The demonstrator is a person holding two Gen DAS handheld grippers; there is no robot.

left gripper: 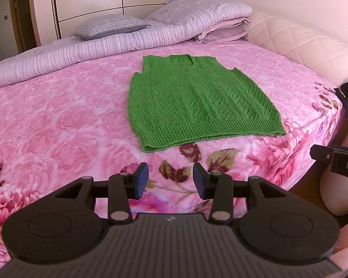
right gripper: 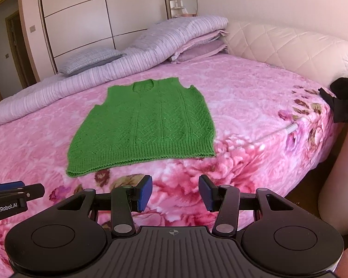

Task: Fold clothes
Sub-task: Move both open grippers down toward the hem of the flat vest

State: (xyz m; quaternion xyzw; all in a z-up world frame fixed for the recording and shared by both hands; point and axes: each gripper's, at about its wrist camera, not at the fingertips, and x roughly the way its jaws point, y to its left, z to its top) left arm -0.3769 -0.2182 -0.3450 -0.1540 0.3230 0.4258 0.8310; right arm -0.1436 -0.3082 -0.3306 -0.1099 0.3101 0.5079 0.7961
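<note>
A green knitted vest (left gripper: pixel 194 99) lies flat on the pink floral bedspread (left gripper: pixel 58 120), neck hole toward the pillows and ribbed hem toward me. My left gripper (left gripper: pixel 171 180) hangs open above the bedspread just short of the hem, with nothing between its blue pads. In the right wrist view the same vest (right gripper: pixel 146 125) lies spread out ahead and to the left. My right gripper (right gripper: pixel 175 193) is open and empty too, a little back from the hem's right part. Each gripper shows at the edge of the other's view.
Pillows and a folded lilac quilt (left gripper: pixel 118 39) are piled at the far side of the bed. A quilted cream headboard (right gripper: pixel 285 44) runs along the right. A dark garment (right gripper: pixel 345 102) sits on the bed's right corner. Wardrobe doors (right gripper: pixel 99 16) stand behind.
</note>
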